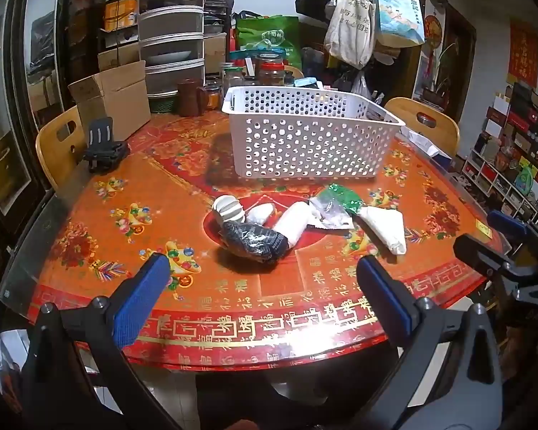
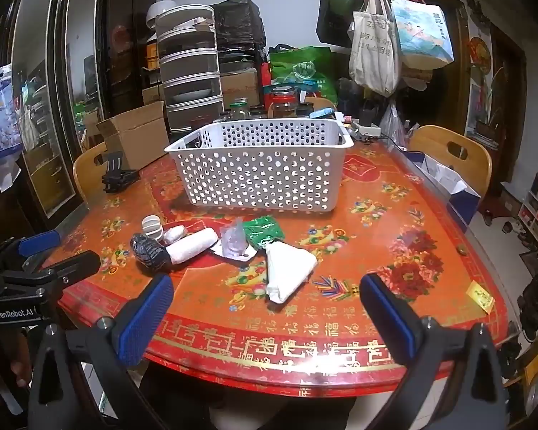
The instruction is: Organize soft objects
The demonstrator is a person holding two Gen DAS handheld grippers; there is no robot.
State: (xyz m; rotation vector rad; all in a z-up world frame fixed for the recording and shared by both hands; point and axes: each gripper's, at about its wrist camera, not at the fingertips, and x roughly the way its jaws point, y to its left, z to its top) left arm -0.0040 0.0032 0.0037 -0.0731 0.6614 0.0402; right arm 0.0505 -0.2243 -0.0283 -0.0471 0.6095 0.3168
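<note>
Left tongs point(image 1: 262, 279) and right tongs point(image 2: 267, 299) both wide, empty, at near surface point(image 1: 89, 236) edge; soft objects pile point(image 1: 287, 222) mid-surface, white perforated basket point(image 1: 305, 136) just behind it.

Round table point(image 2: 430, 215), red-orange patterned cover; wooden chairs point(image 2: 452, 154) either side; dark mirrored cabinet point(image 2: 53, 107) left of table; tote bags point(image 2: 373, 53) hanging behind.
</note>
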